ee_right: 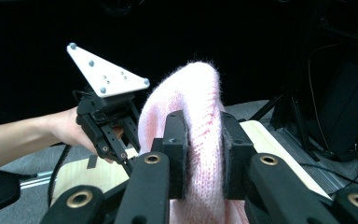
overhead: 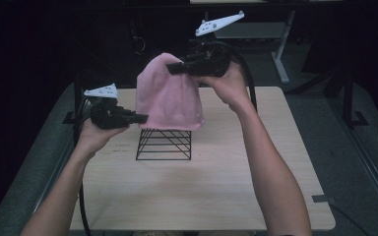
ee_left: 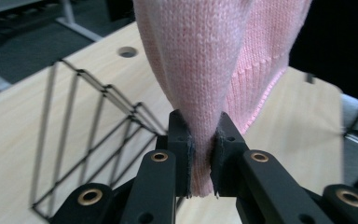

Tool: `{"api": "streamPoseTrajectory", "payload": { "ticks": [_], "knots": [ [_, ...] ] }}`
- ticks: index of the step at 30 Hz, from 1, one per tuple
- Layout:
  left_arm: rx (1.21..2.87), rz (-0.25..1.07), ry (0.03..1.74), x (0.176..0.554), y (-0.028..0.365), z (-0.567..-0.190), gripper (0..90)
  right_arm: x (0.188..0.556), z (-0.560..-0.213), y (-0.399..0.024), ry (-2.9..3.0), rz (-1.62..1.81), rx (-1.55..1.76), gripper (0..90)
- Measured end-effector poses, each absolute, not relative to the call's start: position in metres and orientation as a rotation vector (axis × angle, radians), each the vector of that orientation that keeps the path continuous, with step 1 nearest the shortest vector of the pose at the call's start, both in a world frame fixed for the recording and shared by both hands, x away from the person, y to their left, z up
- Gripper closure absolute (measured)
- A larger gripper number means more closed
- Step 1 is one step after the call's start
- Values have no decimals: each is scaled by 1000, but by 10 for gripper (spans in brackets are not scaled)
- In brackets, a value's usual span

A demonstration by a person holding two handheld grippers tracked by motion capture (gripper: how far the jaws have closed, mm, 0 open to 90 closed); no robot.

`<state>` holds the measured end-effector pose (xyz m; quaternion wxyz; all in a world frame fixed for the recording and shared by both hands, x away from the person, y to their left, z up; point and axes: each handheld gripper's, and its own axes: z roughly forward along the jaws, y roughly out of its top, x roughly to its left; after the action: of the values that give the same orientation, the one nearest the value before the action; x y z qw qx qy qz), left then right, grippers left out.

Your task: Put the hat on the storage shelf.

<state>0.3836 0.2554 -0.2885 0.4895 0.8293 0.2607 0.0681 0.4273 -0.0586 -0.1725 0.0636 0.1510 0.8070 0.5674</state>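
A pink knitted hat hangs in the air above a black wire rack on the wooden table. My right gripper is shut on the hat's top, with pink knit bulging between its pads. My left gripper is shut on the hat's lower left edge, where a fold of knit is squeezed between its jaws. In the left gripper view the wire rack stands just to the left, below the hat. In the right gripper view the left gripper sits beside the hat.
The table's near half is bare wood, and a round hole shows in its top. A desk leg and dark stands lie beyond the far edge. Grey floor surrounds the table.
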Motion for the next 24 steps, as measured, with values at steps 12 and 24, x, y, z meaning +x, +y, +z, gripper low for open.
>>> {"api": "streamPoseTrajectory", "payload": {
  "ticks": [12,24],
  "knots": [
    [2062,221,714,397,264,-298,797,448,-192,-52,2457,1691,529,751],
    [2070,232,742,405,269,-304,796,456,-200,-51,2462,1697,539,749]
  ]
}}
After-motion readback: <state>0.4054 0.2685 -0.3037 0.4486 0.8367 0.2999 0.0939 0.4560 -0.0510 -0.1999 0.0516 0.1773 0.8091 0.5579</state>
